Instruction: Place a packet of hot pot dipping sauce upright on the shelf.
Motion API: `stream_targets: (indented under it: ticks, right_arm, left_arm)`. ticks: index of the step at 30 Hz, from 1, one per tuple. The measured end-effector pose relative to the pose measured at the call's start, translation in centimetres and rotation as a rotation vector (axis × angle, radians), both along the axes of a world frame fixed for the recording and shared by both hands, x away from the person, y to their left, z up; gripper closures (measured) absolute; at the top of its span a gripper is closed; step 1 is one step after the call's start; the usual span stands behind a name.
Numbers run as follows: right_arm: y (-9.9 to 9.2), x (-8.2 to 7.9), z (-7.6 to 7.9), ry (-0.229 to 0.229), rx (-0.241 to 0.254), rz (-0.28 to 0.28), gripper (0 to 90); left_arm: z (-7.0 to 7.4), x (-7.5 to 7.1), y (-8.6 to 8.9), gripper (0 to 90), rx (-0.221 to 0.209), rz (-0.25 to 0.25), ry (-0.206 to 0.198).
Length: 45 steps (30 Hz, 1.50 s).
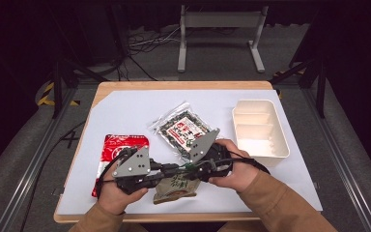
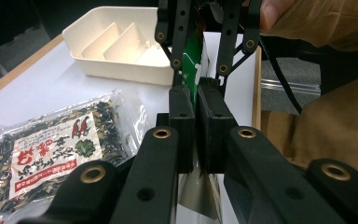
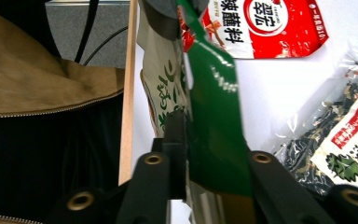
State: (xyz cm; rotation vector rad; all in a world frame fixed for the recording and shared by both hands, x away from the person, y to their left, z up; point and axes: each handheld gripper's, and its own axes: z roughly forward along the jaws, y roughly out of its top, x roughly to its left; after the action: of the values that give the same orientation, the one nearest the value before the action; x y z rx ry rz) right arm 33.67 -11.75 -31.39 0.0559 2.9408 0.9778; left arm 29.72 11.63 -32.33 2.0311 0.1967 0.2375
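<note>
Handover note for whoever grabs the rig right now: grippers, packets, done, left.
Left gripper: shut on the green packet, held on edge above the table's near edge.
Right gripper: its fingers are around the same packet from the other end; whether they press on it yet is unclear.
Another green-lettered packet lies flat beneath the grippers. Red packet and seaweed packet lie flat mid-table. White tray at the right has nothing in it.
Done: green packet lifted, both grippers on it.
Left, probably: tear it open or move it to the tray; the other packets untouched.
</note>
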Motion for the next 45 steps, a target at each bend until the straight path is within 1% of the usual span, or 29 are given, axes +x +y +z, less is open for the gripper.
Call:
stream_targets:
  ticks: [1, 7, 11, 13, 15, 16, 17, 19, 20, 21, 22, 24, 28, 31, 32, 33, 34, 36, 40, 43, 45]
  right_arm:
    - [0.0, 0.0, 0.0, 0.005, -0.003, 0.004, 84.4]
    - [0.1, 0.0, -0.1, 0.002, -0.003, 0.013, 88.5]
    - [0.1, 0.1, -0.1, 0.009, 0.007, 0.012, 89.7]
    - [0.1, 0.1, 0.0, 0.008, 0.008, 0.005, 89.8]
    - [0.1, 0.1, 0.2, 0.014, 0.0, 0.004, 89.9]
    - [0.1, 0.1, 0.2, 0.013, -0.002, 0.002, 89.9]
    - [0.1, 0.1, 0.2, 0.013, -0.006, 0.002, 89.9]
    - [0.0, 0.2, 0.3, 0.009, -0.019, 0.002, 89.9]
    - [-0.1, 0.2, 0.3, 0.011, -0.025, -0.002, 89.9]
    - [-0.3, 0.3, 0.3, 0.002, -0.027, -0.004, 89.9]
    - [-0.6, 0.3, 0.4, 0.001, -0.027, -0.012, 89.9]
    - [-1.2, 0.5, 0.7, -0.001, -0.02, -0.026, 89.9]
    - [-2.6, 0.8, 1.7, -0.014, -0.01, -0.056, 89.9]
    - [-3.5, 1.0, 2.4, -0.032, -0.006, -0.073, 89.9]
    - [-3.5, 1.0, 2.4, -0.032, -0.006, -0.073, 89.9]
    - [-4.3, 1.1, 2.9, -0.042, -0.006, -0.092, 89.8]
    - [-4.3, 1.1, 2.9, -0.042, -0.006, -0.092, 89.8]
    - [-5.1, 1.2, 3.5, -0.06, -0.01, -0.113, 89.8]
    - [-6.4, 1.5, 4.5, -0.08, -0.009, -0.145, 89.8]
    - [-7.4, 1.8, 5.3, -0.102, -0.007, -0.165, 89.8]
    - [-7.9, 2.0, 5.7, -0.114, -0.006, -0.171, 89.8]
  left_arm:
    - [0.0, 0.0, 0.0, 84.8, -0.001, 0.002, 0.0]
    - [-0.2, 0.2, 0.1, 84.5, 0.001, 0.007, 0.012]
    - [-0.2, 0.4, 0.3, 83.3, -0.008, 0.012, 0.017]
    - [-0.2, 0.5, 0.4, 81.8, -0.011, 0.019, 0.014]
    - [-0.3, 0.4, 0.3, 79.2, -0.015, 0.024, 0.01]
    - [-0.3, 0.5, 0.4, 76.2, -0.013, 0.03, 0.005]
    - [-0.2, 0.5, 0.4, 71.9, -0.021, 0.035, 0.002]
    - [-0.1, 0.4, 0.7, 65.7, -0.056, 0.031, 0.015]
    - [0.0, 0.3, 0.9, 63.9, -0.066, 0.041, 0.008]
    - [0.1, 0.3, 1.1, 61.8, -0.075, 0.05, 0.007]
    - [0.1, 0.3, 1.3, 58.7, -0.08, 0.053, 0.012]
    - [0.1, 0.4, 1.6, 56.1, -0.077, 0.067, 0.008]
    - [-0.2, 0.8, 2.2, 50.6, -0.084, 0.096, 0.026]
    - [-0.2, 0.9, 3.0, 49.3, -0.107, 0.107, 0.035]
    - [-0.2, 0.9, 3.0, 49.0, -0.107, 0.107, 0.035]
    - [-0.2, 0.9, 3.3, 48.8, -0.108, 0.118, 0.034]
    - [-0.2, 0.9, 3.3, 48.6, -0.108, 0.118, 0.034]
    - [-0.2, 0.9, 3.9, 48.4, -0.115, 0.133, 0.035]
    - [-0.4, 1.2, 4.8, 47.0, -0.13, 0.169, 0.047]
    - [-0.4, 1.3, 5.1, 44.6, -0.119, 0.188, 0.044]
    - [-0.4, 1.3, 5.2, 43.9, -0.119, 0.189, 0.046]
